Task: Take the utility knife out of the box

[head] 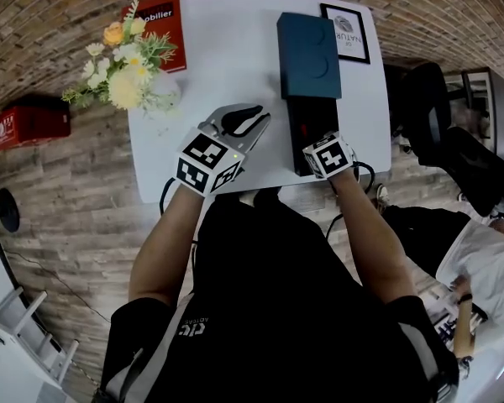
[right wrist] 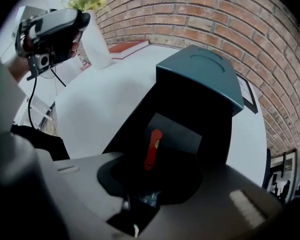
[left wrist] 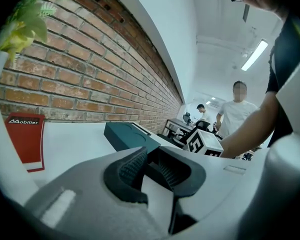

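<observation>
A box stands on the white table [head: 218, 65], its teal lid [head: 308, 54] swung back and its black base [head: 296, 128] open. In the right gripper view a red utility knife [right wrist: 152, 149] lies inside the dark base [right wrist: 177, 129]. My right gripper [right wrist: 149, 171] points steeply down into the box, with the knife's near end between its dark jaws; pad contact is lost in the black. Its marker cube [head: 328, 154] shows over the box's near end. My left gripper [head: 245, 122] hovers left of the box, open and holding nothing.
A white vase of flowers [head: 130, 65] and a red book [head: 164, 28] stand at the table's far left. A framed print [head: 346, 32] lies right of the lid. A dark chair [head: 437, 116] and another person [head: 479, 259] are to the right.
</observation>
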The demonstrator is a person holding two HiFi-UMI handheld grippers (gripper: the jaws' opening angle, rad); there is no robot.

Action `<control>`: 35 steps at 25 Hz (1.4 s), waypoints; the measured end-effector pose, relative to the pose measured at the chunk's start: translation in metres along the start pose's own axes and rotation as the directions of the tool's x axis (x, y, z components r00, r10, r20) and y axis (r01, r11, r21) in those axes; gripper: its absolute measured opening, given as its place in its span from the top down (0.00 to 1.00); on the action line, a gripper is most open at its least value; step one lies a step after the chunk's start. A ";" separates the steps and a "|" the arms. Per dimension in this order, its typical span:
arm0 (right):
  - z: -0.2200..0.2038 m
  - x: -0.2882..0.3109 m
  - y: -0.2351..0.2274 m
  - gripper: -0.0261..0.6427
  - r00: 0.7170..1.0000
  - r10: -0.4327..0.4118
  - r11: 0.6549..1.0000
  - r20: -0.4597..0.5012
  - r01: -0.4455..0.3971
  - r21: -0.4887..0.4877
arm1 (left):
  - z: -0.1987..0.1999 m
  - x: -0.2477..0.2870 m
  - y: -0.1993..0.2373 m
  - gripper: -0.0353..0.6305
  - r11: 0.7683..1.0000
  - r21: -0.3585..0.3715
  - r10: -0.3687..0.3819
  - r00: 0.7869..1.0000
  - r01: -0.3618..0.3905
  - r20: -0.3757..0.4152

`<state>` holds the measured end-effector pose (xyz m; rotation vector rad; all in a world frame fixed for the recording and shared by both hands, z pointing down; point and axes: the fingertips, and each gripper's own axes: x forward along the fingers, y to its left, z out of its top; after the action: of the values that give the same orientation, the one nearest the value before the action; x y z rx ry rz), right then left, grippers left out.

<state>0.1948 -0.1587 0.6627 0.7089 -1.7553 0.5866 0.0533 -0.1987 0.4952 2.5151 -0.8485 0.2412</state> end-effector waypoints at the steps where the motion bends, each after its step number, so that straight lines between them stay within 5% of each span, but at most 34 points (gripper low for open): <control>1: 0.001 0.000 0.002 0.85 1.000 0.003 1.000 0.003 -0.003 -0.006 | 0.000 0.000 0.000 0.83 1.000 -0.005 0.000 1.000 0.000 0.003; 19: 0.008 -0.026 -0.001 0.88 0.993 0.044 0.999 0.114 -0.044 0.004 | -0.017 0.030 -0.021 0.83 0.998 -0.013 -0.066 0.994 0.065 -0.090; 35: 0.060 -0.126 0.002 0.88 0.915 0.077 0.996 0.396 -0.051 -0.077 | -0.002 0.095 -0.062 0.70 0.957 -0.078 -0.291 0.933 0.281 -0.212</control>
<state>0.1816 -0.1774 0.5250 0.7665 -2.1738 0.4458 0.1668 -0.2041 0.5029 2.4711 -0.3886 0.3906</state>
